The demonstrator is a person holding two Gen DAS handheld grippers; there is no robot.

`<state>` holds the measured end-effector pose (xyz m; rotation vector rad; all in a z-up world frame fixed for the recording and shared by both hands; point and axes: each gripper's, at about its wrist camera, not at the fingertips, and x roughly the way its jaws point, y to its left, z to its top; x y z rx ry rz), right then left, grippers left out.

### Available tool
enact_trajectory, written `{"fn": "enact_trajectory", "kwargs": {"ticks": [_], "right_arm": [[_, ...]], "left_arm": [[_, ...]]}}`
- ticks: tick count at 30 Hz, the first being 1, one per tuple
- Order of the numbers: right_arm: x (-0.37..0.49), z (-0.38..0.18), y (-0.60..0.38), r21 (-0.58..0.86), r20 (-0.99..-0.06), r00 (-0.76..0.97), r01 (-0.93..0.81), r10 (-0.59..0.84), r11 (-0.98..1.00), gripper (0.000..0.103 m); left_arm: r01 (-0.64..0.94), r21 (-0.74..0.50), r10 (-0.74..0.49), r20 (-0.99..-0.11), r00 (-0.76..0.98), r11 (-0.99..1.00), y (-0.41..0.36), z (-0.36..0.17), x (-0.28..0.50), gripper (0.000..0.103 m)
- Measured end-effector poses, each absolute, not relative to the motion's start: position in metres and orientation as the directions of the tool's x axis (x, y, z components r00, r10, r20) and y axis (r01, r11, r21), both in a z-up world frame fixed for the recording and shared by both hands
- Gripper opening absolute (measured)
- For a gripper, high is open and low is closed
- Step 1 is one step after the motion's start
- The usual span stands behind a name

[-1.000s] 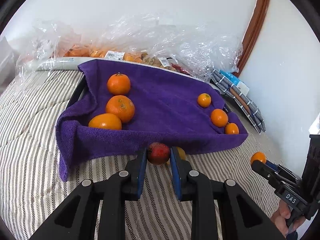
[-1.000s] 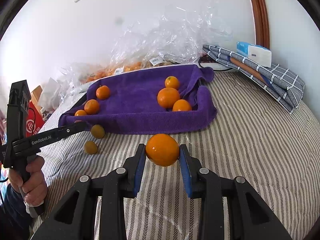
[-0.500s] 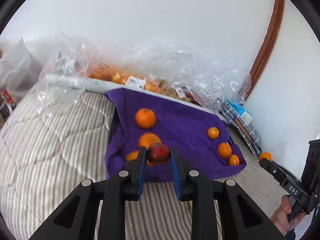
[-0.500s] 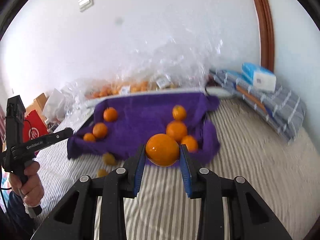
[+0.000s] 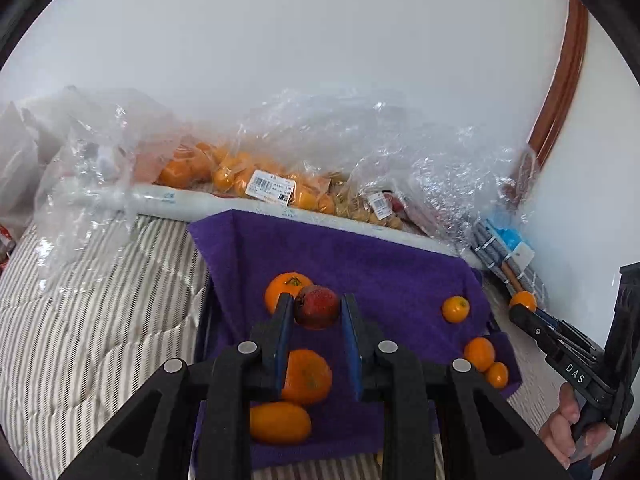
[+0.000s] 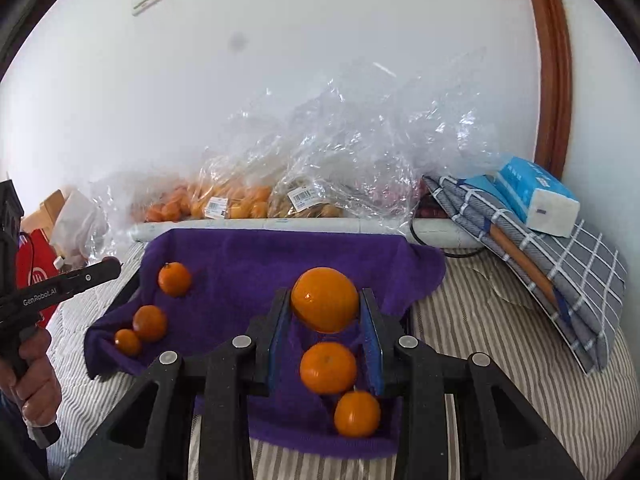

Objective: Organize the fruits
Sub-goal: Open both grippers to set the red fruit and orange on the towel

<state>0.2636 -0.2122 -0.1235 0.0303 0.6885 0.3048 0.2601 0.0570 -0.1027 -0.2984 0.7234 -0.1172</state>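
My left gripper [image 5: 316,312] is shut on a small dark red fruit [image 5: 317,306] and holds it above the left side of the purple towel [image 5: 384,276]. Three large oranges [image 5: 306,376] lie below it. Three small oranges [image 5: 455,309] lie on the towel's right side. My right gripper [image 6: 325,312] is shut on a large orange [image 6: 325,299] above the towel [image 6: 248,264], over two large oranges [image 6: 328,367]. The right gripper also shows at the right of the left wrist view [image 5: 520,308].
Clear plastic bags of fruit [image 5: 256,184] lie along the wall behind the towel. A folded checked cloth [image 6: 560,272] with a tissue pack [image 6: 532,196] sits at the right. The striped bedcover [image 5: 80,320] surrounds the towel. A red bag [image 6: 36,280] stands at the left.
Both grippers have risen and moved forward over the towel with their fruit still held. The oranges on the towel have not moved.
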Motion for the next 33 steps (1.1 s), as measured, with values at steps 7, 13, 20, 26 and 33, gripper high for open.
{"fn": "enact_trajectory", "kwargs": {"ticks": [7,13,20,26,33], "right_arm": [[0.297,-0.162,-0.214,0.174,-0.696,0.660,-0.226,0.282,0.958,0.033],[0.301,-0.175,-0.207,0.158,-0.726,0.632,-0.229,0.271,0.960,0.034],[0.298,-0.174,-0.201,0.129,-0.717,0.647,-0.242,0.259,0.962,0.034],[0.287,-0.166,-0.200,0.130,-0.682,0.678,-0.255,0.273,0.958,0.054],[0.270,-0.158,-0.194,0.054,-0.644,0.729,-0.262,0.234,0.964,0.063]], "left_arm": [[-0.023,-0.301,-0.193,-0.665,0.721,0.953,0.056,-0.133,0.274,0.023],[-0.016,-0.329,-0.223,-0.673,0.705,0.944,0.058,-0.140,0.275,0.023],[-0.006,-0.320,-0.225,-0.678,0.699,0.947,0.054,-0.142,0.275,0.023],[0.000,-0.311,-0.222,-0.680,0.699,0.950,0.053,-0.142,0.276,0.023],[-0.008,-0.342,-0.236,-0.665,0.708,0.940,0.056,-0.142,0.275,0.035]]}}
